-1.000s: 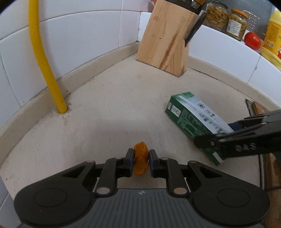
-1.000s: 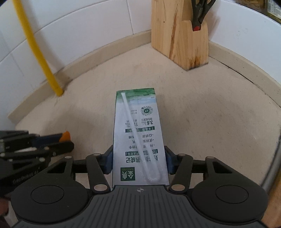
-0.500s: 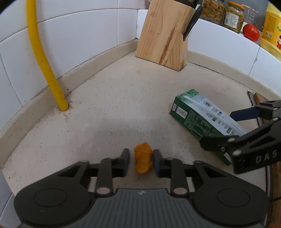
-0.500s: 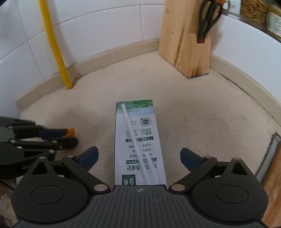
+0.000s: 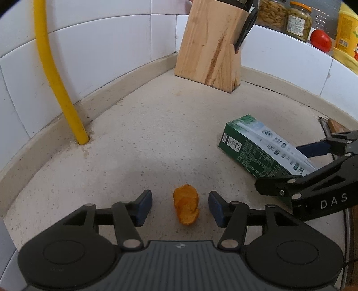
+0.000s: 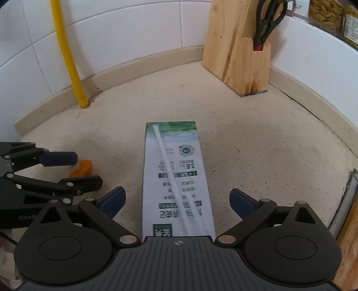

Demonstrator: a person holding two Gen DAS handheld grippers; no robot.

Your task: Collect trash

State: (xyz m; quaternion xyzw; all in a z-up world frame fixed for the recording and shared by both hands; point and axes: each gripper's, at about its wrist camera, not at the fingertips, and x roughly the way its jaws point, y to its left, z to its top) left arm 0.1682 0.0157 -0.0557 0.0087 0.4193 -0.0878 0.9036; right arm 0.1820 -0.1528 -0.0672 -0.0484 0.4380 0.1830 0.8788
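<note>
The left claw [image 5: 180, 207] is spread wide, and the orange scrap [image 5: 186, 207] lies on the counter [image 5: 156, 138] between its 2 blue pads, touching neither of them. In the right wrist view only a part of this scrap shows, because the left claw's fingers cover the rest.

The right claw [image 6: 176, 202] is also spread wide. The milk carton [image 6: 176, 176] lies flat between its pads with free space on both sides, its far end pointing away from the claw. The near end of the carton is hidden under the claw's body. A white straw [image 6: 170, 172] lies along the top face of the carton.

Far ahead of both claws a wooden knife block [image 6: 237, 49] stands in the corner, with black scissors [image 6: 267, 22] in its slot. Ahead and to the left a yellow pipe [image 5: 58, 80] goes down into the counter. The jars [image 5: 286, 15] behind the block are cut off by the edge of the frame.
</note>
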